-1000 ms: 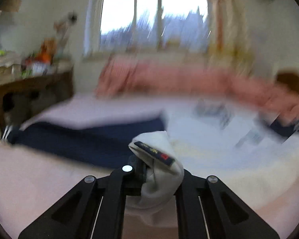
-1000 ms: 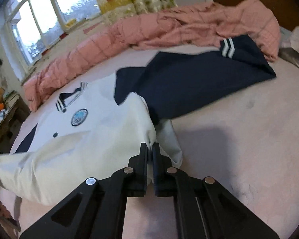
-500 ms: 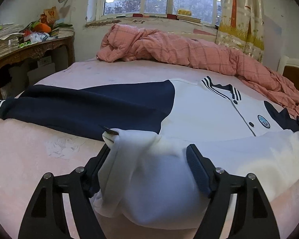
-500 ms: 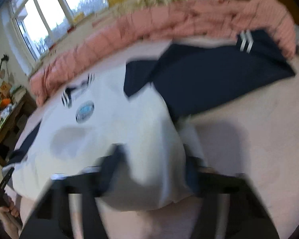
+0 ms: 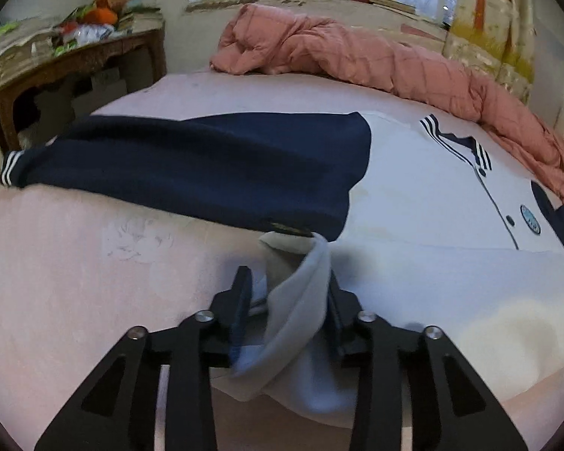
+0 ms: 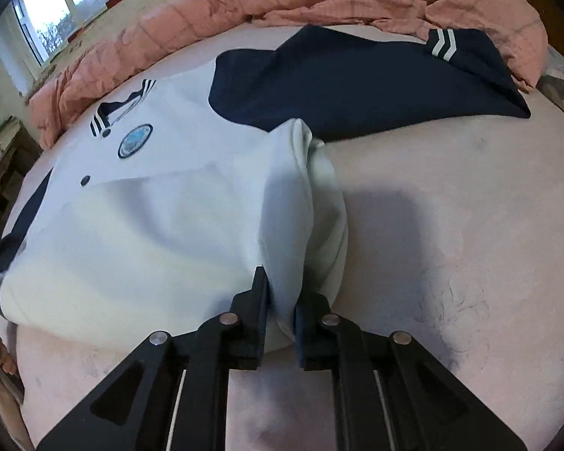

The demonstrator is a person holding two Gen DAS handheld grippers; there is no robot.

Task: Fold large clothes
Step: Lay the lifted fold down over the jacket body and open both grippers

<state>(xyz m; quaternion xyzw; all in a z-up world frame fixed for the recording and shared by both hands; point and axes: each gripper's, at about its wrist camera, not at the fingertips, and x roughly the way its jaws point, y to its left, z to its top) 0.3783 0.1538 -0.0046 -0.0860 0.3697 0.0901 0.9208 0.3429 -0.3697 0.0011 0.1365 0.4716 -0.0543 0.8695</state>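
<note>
A white jacket [image 5: 432,203] with navy sleeves [image 5: 191,165] lies face up on a pink bed; it also shows in the right wrist view [image 6: 161,188]. Its bottom hem is folded up over the body. My left gripper [image 5: 287,300] has its jaws partly closed around a bunched fold of the white hem at the jacket's left corner. My right gripper [image 6: 282,300] has its jaws closed on the white hem at the other corner. The right sleeve [image 6: 357,86] stretches out to the side, with a striped cuff [image 6: 441,43].
A rumpled pink quilt [image 5: 357,52] lies along the far side of the bed under a window. A cluttered wooden desk [image 5: 67,56] stands at the left. The pink bed sheet [image 6: 470,225] lies bare to the right of the jacket.
Both grippers opened half a second ago with the hem draped between the fingers, and have now closed in again on the white hem folds. The jacket lies flatter on the bed.
</note>
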